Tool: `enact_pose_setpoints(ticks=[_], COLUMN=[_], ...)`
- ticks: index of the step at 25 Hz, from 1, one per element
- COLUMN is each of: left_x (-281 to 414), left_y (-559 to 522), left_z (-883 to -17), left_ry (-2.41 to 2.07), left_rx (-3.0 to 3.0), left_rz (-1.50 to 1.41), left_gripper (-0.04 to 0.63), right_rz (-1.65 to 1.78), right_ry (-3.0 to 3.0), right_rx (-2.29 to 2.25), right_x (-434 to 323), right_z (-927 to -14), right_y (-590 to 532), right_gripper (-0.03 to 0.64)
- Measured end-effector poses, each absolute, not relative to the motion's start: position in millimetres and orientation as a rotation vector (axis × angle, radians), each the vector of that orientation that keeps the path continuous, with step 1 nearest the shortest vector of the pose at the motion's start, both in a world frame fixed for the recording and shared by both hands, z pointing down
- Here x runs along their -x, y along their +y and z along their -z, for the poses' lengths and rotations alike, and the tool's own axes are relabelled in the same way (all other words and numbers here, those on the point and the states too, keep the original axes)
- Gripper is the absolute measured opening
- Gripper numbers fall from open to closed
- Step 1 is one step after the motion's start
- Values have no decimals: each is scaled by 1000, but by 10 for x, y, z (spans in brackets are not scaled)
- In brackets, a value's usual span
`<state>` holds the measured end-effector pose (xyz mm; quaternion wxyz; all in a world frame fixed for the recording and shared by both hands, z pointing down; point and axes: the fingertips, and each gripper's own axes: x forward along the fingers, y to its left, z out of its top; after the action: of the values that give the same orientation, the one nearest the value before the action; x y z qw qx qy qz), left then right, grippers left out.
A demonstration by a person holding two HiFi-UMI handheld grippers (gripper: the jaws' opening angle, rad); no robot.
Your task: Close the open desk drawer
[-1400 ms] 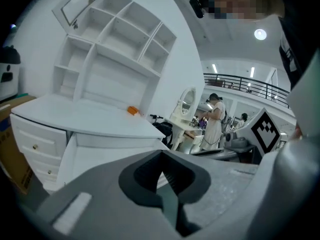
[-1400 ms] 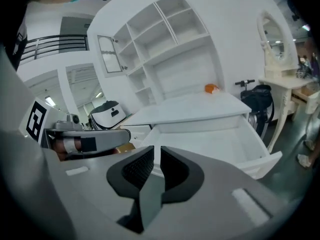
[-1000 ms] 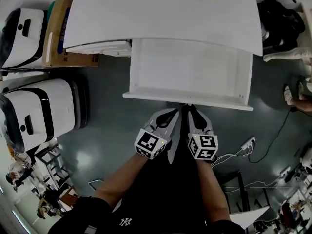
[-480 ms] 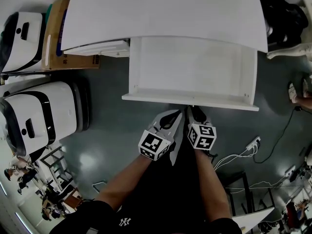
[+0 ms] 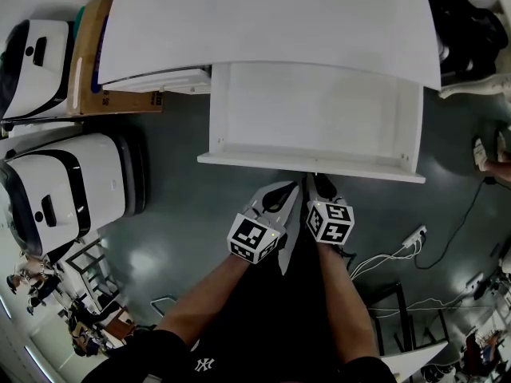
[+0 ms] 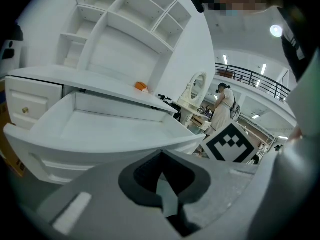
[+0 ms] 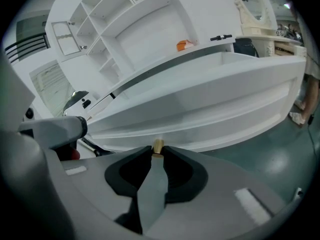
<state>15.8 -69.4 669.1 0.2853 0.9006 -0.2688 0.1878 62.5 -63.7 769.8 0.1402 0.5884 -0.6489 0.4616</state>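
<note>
Currently right gripper (image 5: 312, 179) pinches the brass knob (image 7: 157, 145) on the open drawer (image 5: 311, 164) front, while left gripper (image 5: 289, 187), pressed together and empty, sits just beside it.

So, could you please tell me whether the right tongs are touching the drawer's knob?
Touching. The right gripper view shows the right tongs pinched shut on the brass knob, which sticks out of the drawer front.

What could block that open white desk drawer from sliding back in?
Nothing visible does. The white desk drawer is empty inside, and the right gripper pinches its small brass knob, jaws shut on it with nothing between.
</note>
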Motion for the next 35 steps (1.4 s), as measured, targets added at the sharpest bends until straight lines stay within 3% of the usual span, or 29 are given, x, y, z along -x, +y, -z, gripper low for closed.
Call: enact_pose_setpoints(ticks=[35], left_x=[-598], left_y=[-1740], left_z=[-6719], left_ry=[-872], left_rx=[-2329], left_rz=[-472], left_gripper=[0], right_rz=[-1319], right_ry=[-1933], right_rx=[-1617], right_x=[-957], right_z=[-7704], right_y=[-1887], right_gripper=[100])
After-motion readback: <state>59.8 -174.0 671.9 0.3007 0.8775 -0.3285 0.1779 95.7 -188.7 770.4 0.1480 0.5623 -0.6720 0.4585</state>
